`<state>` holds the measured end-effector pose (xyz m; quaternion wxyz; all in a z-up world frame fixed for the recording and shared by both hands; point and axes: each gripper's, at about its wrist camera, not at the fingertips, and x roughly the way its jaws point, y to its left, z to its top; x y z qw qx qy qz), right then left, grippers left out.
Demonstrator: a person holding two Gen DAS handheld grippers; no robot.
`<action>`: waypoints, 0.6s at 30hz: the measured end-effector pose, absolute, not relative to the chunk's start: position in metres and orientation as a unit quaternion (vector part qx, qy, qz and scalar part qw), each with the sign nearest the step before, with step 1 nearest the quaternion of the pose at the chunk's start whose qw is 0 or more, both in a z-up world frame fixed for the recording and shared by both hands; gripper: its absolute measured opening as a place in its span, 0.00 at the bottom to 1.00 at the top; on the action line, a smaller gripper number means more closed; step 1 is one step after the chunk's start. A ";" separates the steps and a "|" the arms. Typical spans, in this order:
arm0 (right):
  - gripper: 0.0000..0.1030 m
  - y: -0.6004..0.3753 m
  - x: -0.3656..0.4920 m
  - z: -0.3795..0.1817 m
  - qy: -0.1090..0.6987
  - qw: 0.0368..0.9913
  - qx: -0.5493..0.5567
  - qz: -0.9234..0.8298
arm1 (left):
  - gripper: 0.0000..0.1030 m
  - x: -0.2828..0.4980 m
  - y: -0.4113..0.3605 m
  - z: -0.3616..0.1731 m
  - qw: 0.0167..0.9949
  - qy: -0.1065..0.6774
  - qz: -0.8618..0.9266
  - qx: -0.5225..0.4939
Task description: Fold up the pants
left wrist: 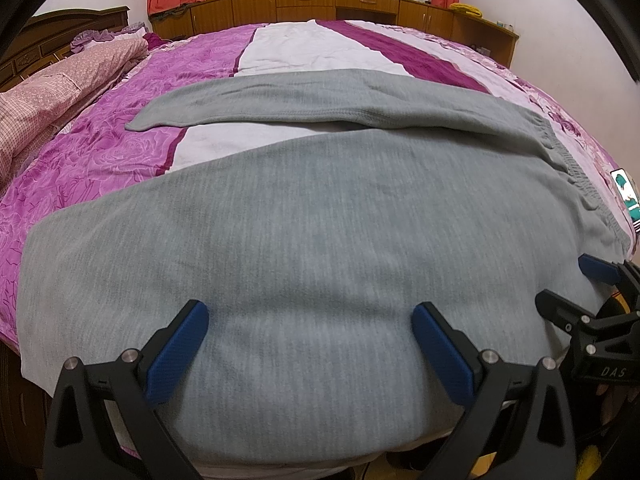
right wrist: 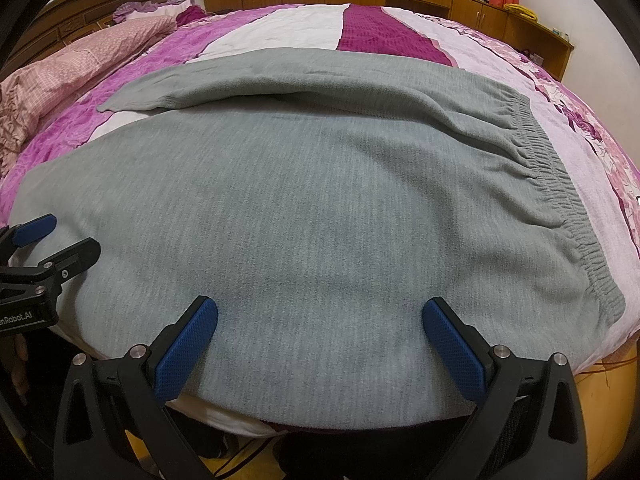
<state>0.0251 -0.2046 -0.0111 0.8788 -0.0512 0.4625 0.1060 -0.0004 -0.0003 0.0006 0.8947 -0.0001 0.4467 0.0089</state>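
Grey pants (left wrist: 304, 216) lie spread flat on the bed, waistband (left wrist: 576, 176) to the right, legs running left. The far leg (left wrist: 248, 104) lies apart from the near leg, ending in a cuff at the left. They also show in the right wrist view (right wrist: 320, 200), with the elastic waistband (right wrist: 560, 184) at the right. My left gripper (left wrist: 310, 320) is open, empty, over the near leg's front edge. My right gripper (right wrist: 320, 316) is open, empty, over the near edge closer to the waistband. Each gripper shows at the edge of the other's view (left wrist: 600, 276) (right wrist: 36, 232).
The bed has a purple, white and magenta floral cover (left wrist: 120, 148). A pink quilt and pillows (left wrist: 48, 96) lie at the left by the wooden headboard (right wrist: 100, 4). Wooden cabinets (left wrist: 312, 4) and curtains stand behind. The bed's near edge drops to an orange floor (right wrist: 608, 384).
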 end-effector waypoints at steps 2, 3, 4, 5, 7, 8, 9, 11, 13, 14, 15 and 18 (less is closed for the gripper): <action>0.97 -0.205 0.025 -0.011 0.462 0.879 -0.051 0.106 | 1.00 0.000 0.000 0.001 0.895 0.447 0.009 0.000; 0.97 -0.205 0.025 -0.011 0.462 0.879 -0.051 0.106 | 1.00 0.000 0.000 0.001 0.895 0.447 0.009 0.000; 0.97 -0.205 0.025 -0.011 0.463 0.879 -0.051 0.106 | 1.00 0.000 0.000 0.001 0.895 0.447 0.009 0.000; 0.97 -0.205 0.025 -0.011 0.462 0.879 -0.051 0.106 | 1.00 0.000 0.000 0.001 0.895 0.447 0.009 0.000; 0.97 -0.205 0.025 -0.011 0.462 0.879 -0.051 0.106 | 1.00 0.000 0.000 0.001 0.895 0.447 0.009 0.000; 0.97 -0.205 0.025 -0.011 0.462 0.879 -0.051 0.106 | 1.00 0.000 0.000 0.001 0.895 0.447 0.009 0.000; 0.97 -0.205 0.025 -0.011 0.462 0.879 -0.051 0.106 | 1.00 0.000 0.000 0.001 0.895 0.447 0.009 0.000; 0.97 -0.205 0.025 -0.012 0.462 0.879 -0.051 0.106 | 1.00 0.000 0.000 0.001 0.895 0.447 0.009 0.000; 0.97 -0.204 0.025 -0.011 0.462 0.879 -0.051 0.106 | 1.00 0.000 0.000 0.001 0.895 0.446 0.009 0.001; 0.97 -0.204 0.025 -0.011 0.462 0.879 -0.052 0.106 | 1.00 0.000 0.000 0.001 0.895 0.446 0.010 0.001; 0.97 -0.203 0.024 -0.011 0.463 0.879 -0.052 0.105 | 1.00 0.001 0.001 0.001 0.895 0.446 0.010 0.002; 0.97 -0.202 0.024 -0.010 0.464 0.878 -0.053 0.105 | 1.00 0.003 0.001 0.003 0.893 0.450 0.011 0.004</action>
